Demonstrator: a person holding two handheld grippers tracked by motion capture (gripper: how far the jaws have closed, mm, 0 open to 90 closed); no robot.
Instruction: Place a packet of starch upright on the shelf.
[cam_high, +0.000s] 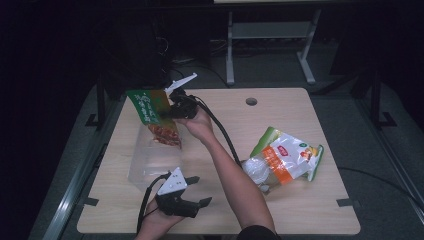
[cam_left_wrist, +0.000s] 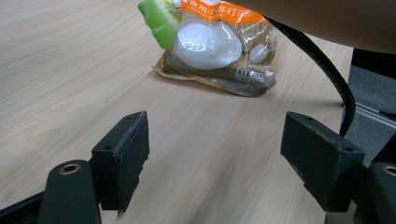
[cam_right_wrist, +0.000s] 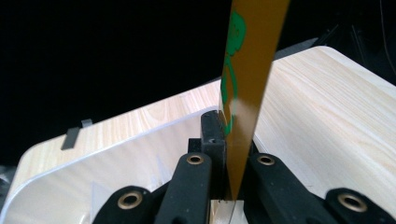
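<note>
A green and orange snack bag (cam_high: 152, 115) hangs upright over a clear plastic bin (cam_high: 150, 162) on the left half of the table. My right gripper (cam_high: 172, 111) is shut on the bag's right edge. In the right gripper view the bag (cam_right_wrist: 247, 84) stands edge-on, pinched between the jaws of the right gripper (cam_right_wrist: 232, 140), with the bin's rim (cam_right_wrist: 116, 140) below. My left gripper (cam_high: 201, 190) rests near the front edge, open and holding nothing. In its own view the left gripper (cam_left_wrist: 215, 158) has its jaws wide apart over bare wood.
A pile of food bags (cam_high: 285, 157) lies at the table's right, with a bag of white balls (cam_left_wrist: 210, 44) facing the left gripper. The right arm and its black cable (cam_left_wrist: 327, 65) cross the middle. The table (cam_high: 300, 210) has a cable hole (cam_high: 251, 101) near the back.
</note>
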